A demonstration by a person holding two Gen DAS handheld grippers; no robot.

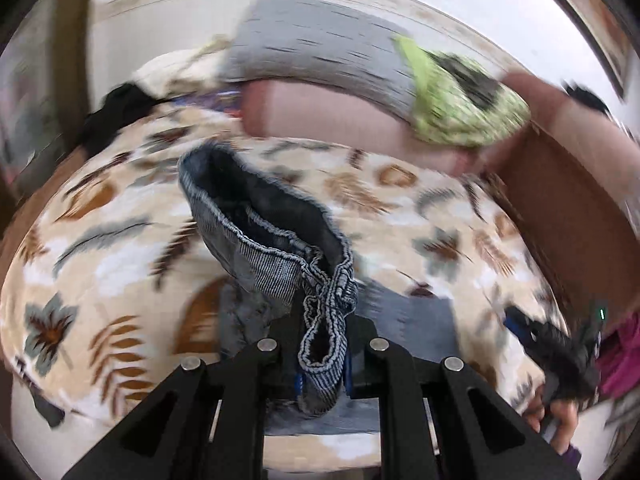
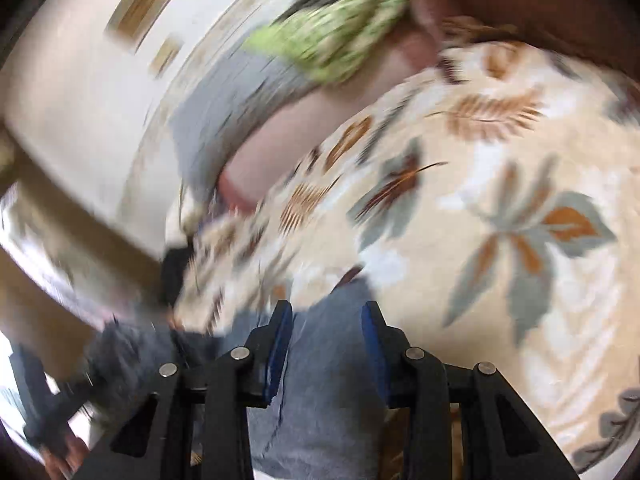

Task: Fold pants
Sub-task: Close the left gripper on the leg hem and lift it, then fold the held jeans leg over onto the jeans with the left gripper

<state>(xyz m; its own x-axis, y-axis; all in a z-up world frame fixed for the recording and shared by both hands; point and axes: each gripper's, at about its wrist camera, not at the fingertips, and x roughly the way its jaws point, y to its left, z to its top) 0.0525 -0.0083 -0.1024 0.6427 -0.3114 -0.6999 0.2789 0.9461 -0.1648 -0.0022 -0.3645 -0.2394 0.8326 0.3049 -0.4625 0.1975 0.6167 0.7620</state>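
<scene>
I had the left gripper clamped on the jeans' waistband, right gripper parted astride denim; next, lay it flat.

Bright even daylight; heavy motion blur, fisheye-bent dark edges, both views.

Left tool clamped tight on fabric; right tool jaws parted.
</scene>
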